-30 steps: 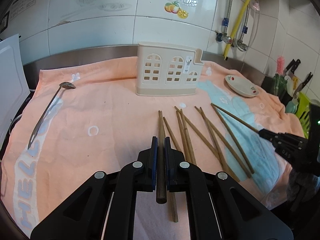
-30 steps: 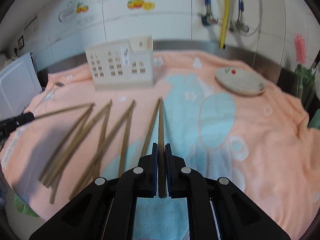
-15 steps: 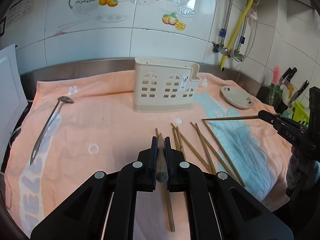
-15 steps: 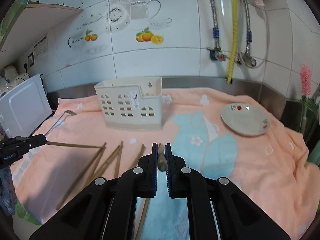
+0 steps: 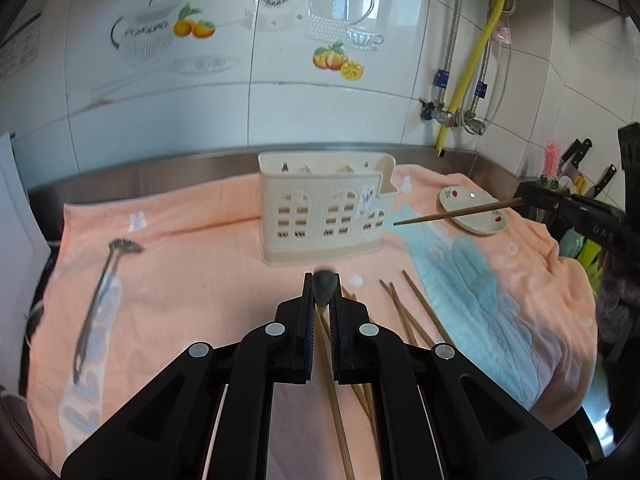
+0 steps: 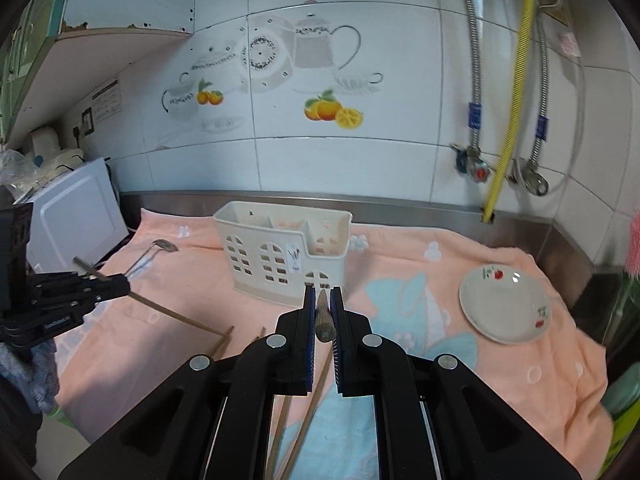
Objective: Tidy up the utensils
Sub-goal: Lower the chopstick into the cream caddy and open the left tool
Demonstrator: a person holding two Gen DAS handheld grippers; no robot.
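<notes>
Each black gripper, left [image 5: 322, 294] and right [image 6: 322, 312], clamps 1 slim wooden chopstick [image 5: 322, 285] before the perforated cream plastic caddy [image 5: 326, 216].

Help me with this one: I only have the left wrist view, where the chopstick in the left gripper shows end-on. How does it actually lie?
Observer: In the right wrist view, the left gripper clamps the left chopstick near its back end. The long part slopes down toward the towel.
Operator: Is the right gripper really gripping?
Observer: Yes. The right gripper is shut on the right chopstick, whose blunt end faces that camera.
Operator: Anything in the holder?
Observer: The holder shows dividers inside and no utensil standing in it.
</notes>
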